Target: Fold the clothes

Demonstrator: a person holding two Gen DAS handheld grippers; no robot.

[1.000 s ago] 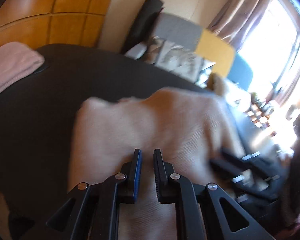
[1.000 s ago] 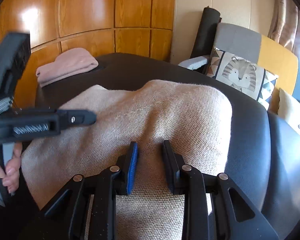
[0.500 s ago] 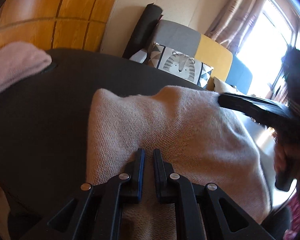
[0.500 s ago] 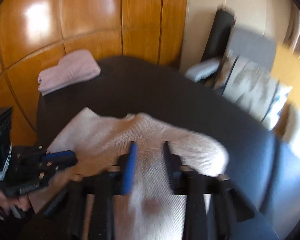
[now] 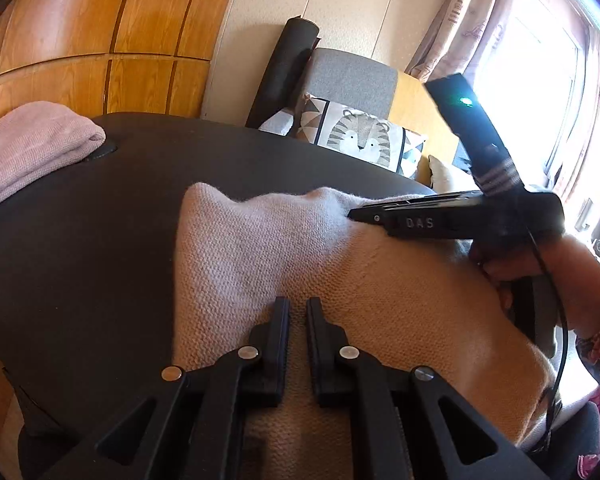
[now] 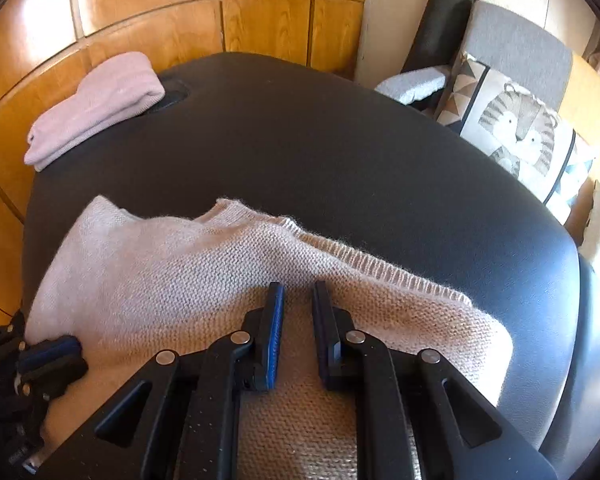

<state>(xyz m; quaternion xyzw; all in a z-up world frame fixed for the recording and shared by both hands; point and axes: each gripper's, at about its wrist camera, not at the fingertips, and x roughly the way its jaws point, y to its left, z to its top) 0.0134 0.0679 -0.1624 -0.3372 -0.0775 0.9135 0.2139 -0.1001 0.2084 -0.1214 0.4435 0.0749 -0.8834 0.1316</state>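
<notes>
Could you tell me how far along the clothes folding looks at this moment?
Done: a pink garment lies folded at the far corner of the dark table. In hand: the beige sweater is spread on the table, both sets of tongs low over it, the left tongs nearly shut, the right tongs closing with knit between them. Left: its ribbed hem lies loose, so the folds remain.

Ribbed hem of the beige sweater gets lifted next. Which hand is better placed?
Probably right. The right gripper hovers just short of the ribbed hem, fingers closing over flat knit of the beige sweater. The left gripper sits at the opposite side.
</notes>
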